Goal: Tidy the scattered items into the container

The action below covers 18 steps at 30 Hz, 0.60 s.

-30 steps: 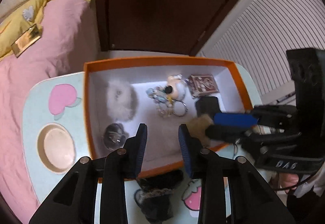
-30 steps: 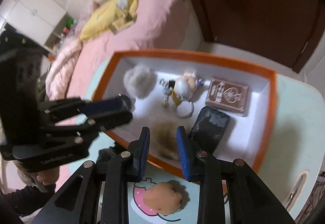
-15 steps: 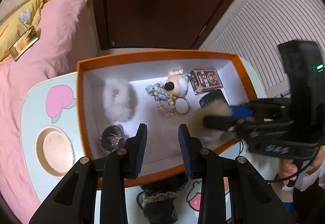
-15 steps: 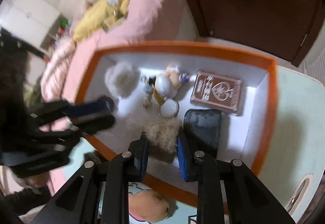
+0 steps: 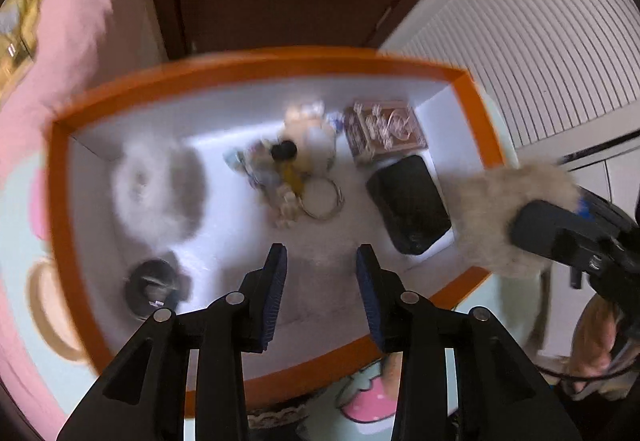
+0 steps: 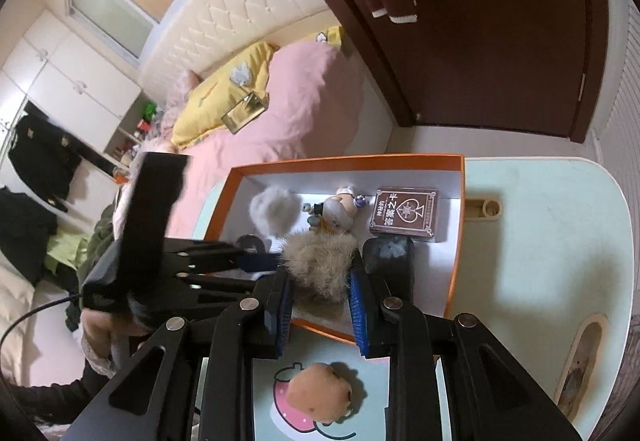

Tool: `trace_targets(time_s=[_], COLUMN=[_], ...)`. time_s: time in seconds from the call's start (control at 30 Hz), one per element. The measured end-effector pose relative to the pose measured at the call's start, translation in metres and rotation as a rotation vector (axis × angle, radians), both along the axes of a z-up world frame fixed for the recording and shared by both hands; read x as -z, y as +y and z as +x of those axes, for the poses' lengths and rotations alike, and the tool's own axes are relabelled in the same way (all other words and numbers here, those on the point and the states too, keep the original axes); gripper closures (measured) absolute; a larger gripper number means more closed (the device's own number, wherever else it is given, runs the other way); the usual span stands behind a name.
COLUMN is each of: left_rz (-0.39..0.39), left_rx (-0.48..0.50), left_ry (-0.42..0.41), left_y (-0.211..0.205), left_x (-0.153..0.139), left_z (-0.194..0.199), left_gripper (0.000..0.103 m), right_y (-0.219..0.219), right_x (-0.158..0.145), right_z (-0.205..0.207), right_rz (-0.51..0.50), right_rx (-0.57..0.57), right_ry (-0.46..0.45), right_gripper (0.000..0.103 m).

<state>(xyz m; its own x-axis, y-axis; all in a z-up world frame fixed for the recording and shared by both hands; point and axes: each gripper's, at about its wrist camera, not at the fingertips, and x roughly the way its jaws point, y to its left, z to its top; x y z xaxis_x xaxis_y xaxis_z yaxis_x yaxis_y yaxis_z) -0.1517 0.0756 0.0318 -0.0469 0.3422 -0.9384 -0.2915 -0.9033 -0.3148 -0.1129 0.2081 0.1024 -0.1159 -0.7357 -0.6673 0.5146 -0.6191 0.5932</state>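
An orange-rimmed white box (image 5: 60, 177) (image 6: 459, 225) holds a grey pom-pom (image 5: 156, 185) (image 6: 275, 210), a keychain figure (image 5: 296, 161) (image 6: 340, 211), a brown card box (image 5: 386, 129) (image 6: 405, 215), a black case (image 5: 408, 209) (image 6: 390, 255) and a dark round item (image 5: 154, 287). My right gripper (image 6: 320, 303) is shut on a tan furry pom-pom (image 6: 318, 261) (image 5: 504, 213) and holds it over the box's near right edge. My left gripper (image 5: 322, 293) is open and empty above the box. An orange plush ball (image 6: 320, 395) lies on the table outside the box.
The mint-green table (image 6: 540, 241) has cartoon prints and cutouts. A dark lacy item (image 5: 276, 417) lies by the box's front rim. A pink bed (image 6: 304, 97) and a dark wooden door (image 6: 500, 21) stand behind.
My right gripper has lifted the tan pom-pom and pulled back toward the box's right front edge. My left gripper has moved closer over the box, still open.
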Motion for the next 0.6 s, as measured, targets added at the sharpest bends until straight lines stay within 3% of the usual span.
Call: trace_targets(time_s=[0.17,0.4,0.6], left_rz=[-0.016,0.040,0.033], left_rx=[0.015,-0.021,-0.038], left_ry=[0.056,0.085,0.116], left_y=[0.005,-0.006,-0.011], left_x=[-0.008,-0.012,-0.016], left_z=[0.008,0.019,0.023], left_gripper=[0.070,0.071,0.071], right_y=[0.008,0.012,0.007], right_x=[0.002,0.006,0.010], right_z=[0.000,0.003,0.006], right_rz=[-0.015,-0.003,0.015], right_rx=[0.014,0.023,0.017], right_ry=[-0.014,-0.023,-0.018], right_gripper=[0.079,0.079,0.079])
